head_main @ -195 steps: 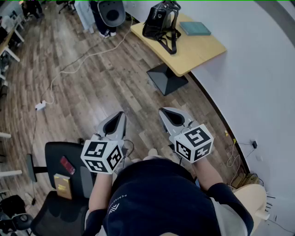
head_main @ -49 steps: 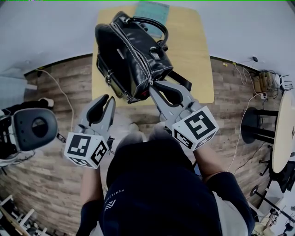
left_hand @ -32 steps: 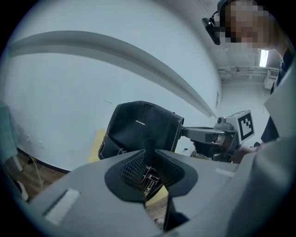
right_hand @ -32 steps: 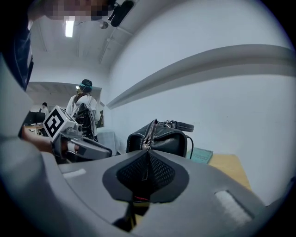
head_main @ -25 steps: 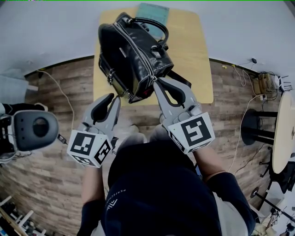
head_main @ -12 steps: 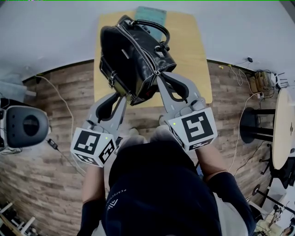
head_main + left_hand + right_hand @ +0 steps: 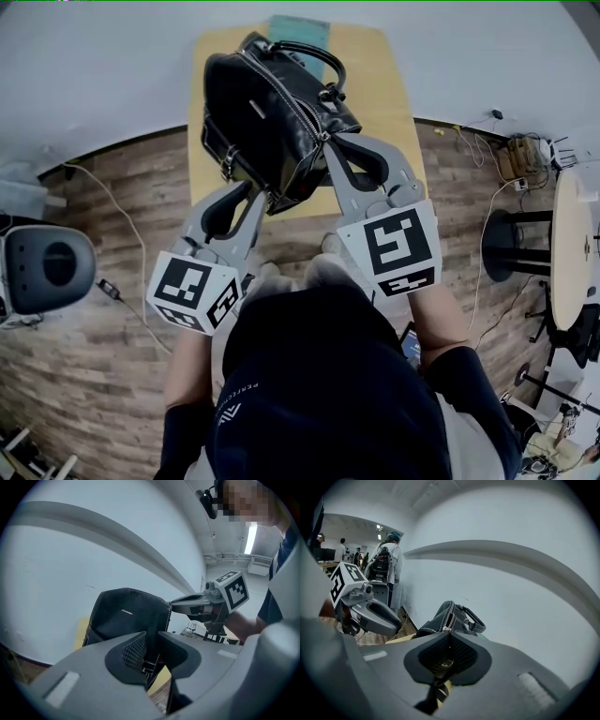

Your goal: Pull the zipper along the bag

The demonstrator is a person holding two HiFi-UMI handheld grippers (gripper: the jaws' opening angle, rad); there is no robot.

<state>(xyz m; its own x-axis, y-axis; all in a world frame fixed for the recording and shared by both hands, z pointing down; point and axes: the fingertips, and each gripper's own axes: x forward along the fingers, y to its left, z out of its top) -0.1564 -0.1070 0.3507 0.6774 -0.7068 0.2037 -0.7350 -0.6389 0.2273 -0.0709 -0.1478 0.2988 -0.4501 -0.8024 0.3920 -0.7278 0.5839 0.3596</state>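
Observation:
A black leather handbag stands on a small wooden table, its silver zipper running along the top. My right gripper is at the zipper's near end, shut on the metal zipper pull, which shows just below its pads. My left gripper reaches the bag's near lower corner. Its jaws are opening, and the bag's end sits in the narrow gap between them, with no pad pressing on it. From the left gripper, the right gripper shows beside the bag.
A teal book lies at the table's far edge behind the bag. An office chair stands on the wooden floor at left, with a cable running past it. A round table is at right. People stand far off.
The left gripper has moved forward and up to the bag's near corner. The right gripper has stayed at the zipper's end, and the view has drawn closer to the table.

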